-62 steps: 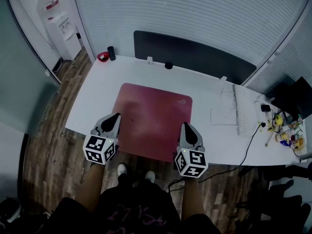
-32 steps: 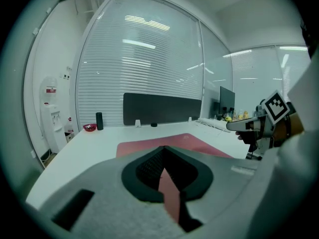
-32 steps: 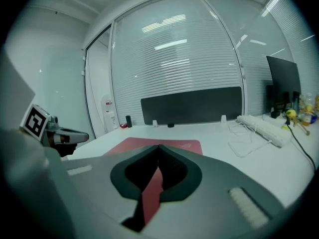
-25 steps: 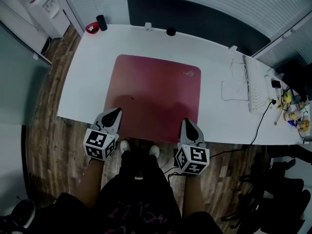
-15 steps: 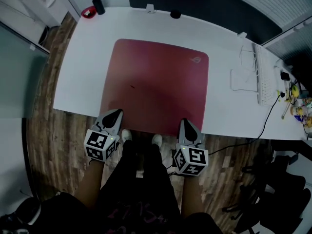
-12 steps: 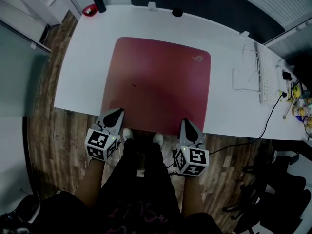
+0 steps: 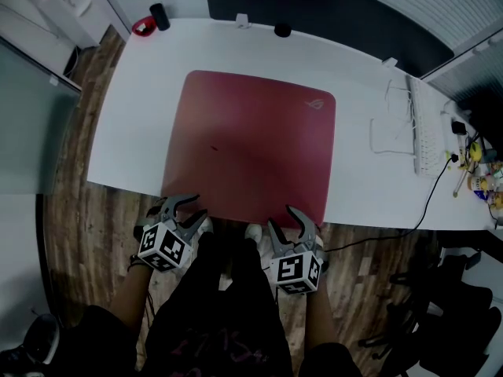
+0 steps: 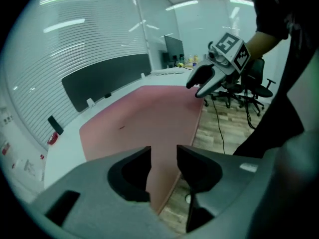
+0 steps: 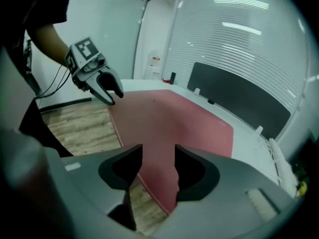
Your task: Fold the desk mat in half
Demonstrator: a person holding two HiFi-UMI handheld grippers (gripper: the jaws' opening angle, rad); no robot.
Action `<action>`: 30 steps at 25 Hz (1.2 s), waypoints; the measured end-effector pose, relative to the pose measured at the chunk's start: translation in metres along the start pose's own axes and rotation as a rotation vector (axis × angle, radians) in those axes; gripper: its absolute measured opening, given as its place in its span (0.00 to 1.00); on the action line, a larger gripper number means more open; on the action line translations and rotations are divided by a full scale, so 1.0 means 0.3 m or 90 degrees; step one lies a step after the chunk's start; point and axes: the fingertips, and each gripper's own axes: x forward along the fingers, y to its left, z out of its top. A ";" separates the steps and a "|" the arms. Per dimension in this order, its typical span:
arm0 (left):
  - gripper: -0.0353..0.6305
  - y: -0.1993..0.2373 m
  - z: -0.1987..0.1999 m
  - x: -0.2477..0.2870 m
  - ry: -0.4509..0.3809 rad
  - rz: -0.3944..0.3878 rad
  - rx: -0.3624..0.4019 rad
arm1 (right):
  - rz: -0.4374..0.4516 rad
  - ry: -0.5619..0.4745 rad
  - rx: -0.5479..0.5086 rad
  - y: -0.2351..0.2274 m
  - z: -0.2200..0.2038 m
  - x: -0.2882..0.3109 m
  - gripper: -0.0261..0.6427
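Observation:
A dark red desk mat (image 7: 251, 144) lies flat and unfolded on the white desk (image 7: 130, 116). My left gripper (image 7: 200, 206) hangs just off the mat's near left corner, and my right gripper (image 7: 281, 218) off its near right corner. The jaws of both are opening, and no pad presses on anything. In the left gripper view the mat (image 8: 144, 113) shows through the gap of the left gripper (image 8: 163, 158), with the right gripper (image 8: 200, 86) beyond. In the right gripper view the mat's (image 9: 174, 118) near edge runs through the gap of the right gripper (image 9: 158, 158), and the left gripper (image 9: 110, 89) is farther off.
A white keyboard (image 7: 424, 136) with cables lies at the desk's right end. A black cup (image 7: 160, 16) and a red item (image 7: 142, 27) stand at the far left corner. A dark panel (image 7: 330, 10) runs behind the desk. Office chairs (image 8: 239, 83) stand on the wooden floor.
Both grippers' jaws were together at the mat's near edge; now they stand spread. Both grippers have turned and drawn slightly back toward the person.

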 end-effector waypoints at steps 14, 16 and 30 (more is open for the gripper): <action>0.34 -0.077 -0.070 0.069 0.094 -0.009 0.198 | 0.022 0.081 -0.271 0.105 -0.091 0.081 0.36; 0.34 -0.073 -0.064 0.068 0.085 -0.017 0.186 | 0.029 0.077 -0.256 0.101 -0.087 0.082 0.36; 0.10 -0.049 0.053 -0.030 0.014 -0.066 0.147 | 0.088 0.014 -0.187 0.076 0.018 0.004 0.10</action>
